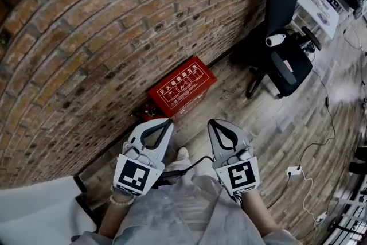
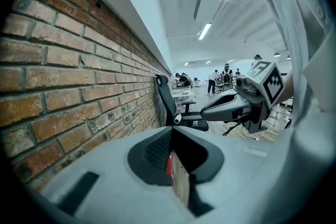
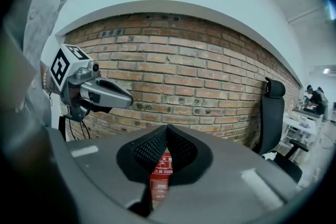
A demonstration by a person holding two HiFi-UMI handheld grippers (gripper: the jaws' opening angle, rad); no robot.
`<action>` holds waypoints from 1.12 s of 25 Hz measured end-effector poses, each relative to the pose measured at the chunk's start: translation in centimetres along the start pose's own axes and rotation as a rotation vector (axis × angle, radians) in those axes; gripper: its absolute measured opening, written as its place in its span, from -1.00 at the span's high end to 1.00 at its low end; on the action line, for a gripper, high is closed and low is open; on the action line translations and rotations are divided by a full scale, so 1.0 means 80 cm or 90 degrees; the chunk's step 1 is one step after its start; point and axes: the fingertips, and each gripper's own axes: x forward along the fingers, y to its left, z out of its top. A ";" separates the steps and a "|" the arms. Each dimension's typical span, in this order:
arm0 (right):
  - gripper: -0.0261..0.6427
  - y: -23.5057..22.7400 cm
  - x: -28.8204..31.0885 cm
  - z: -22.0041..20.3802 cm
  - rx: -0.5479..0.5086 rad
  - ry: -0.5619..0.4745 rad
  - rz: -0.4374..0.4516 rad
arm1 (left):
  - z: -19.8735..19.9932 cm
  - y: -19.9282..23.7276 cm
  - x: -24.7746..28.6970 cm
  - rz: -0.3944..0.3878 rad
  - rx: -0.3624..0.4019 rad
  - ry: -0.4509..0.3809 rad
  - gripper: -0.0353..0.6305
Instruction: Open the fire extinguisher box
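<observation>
The red fire extinguisher box [image 1: 182,87] stands on the floor against the brick wall, its lid down and white print on top. My left gripper [image 1: 169,121] and right gripper [image 1: 211,121] hang side by side just short of the box, not touching it. Both are shut with nothing between the jaws. In the right gripper view the box [image 3: 161,168] shows through the gap below the closed tips of the right gripper [image 3: 167,127], with the left gripper [image 3: 130,102] off to the left. In the left gripper view a red sliver of the box [image 2: 169,164] shows under the left gripper's tips [image 2: 171,129].
The brick wall [image 1: 86,37] runs along the left behind the box. A black office chair [image 1: 285,37] stands to the right of the box. A white power strip [image 1: 293,170] with cables lies on the wooden floor at right. A white panel [image 1: 34,209] sits at lower left.
</observation>
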 end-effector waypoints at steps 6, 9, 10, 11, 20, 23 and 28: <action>0.90 -0.007 0.021 0.000 -0.018 0.016 0.009 | -0.009 0.020 0.020 -0.007 -0.021 0.010 0.89; 0.90 -0.011 0.025 -0.004 -0.021 0.026 0.012 | -0.014 0.024 0.031 -0.014 -0.023 0.020 0.89; 0.90 -0.012 0.025 -0.006 -0.020 0.028 0.013 | -0.015 0.023 0.034 -0.017 -0.024 0.021 0.89; 0.90 -0.014 0.026 -0.009 -0.017 0.030 0.012 | -0.017 0.022 0.037 -0.021 -0.025 0.023 0.89; 0.90 -0.032 0.034 -0.031 0.006 0.053 0.037 | -0.032 0.020 0.060 -0.012 -0.033 0.060 0.89; 0.90 -0.038 0.043 -0.037 0.014 0.061 0.058 | -0.035 0.025 0.066 0.010 -0.051 0.061 0.89; 0.90 -0.044 0.052 -0.049 0.010 0.069 0.097 | -0.043 0.024 0.070 0.044 -0.080 0.063 0.89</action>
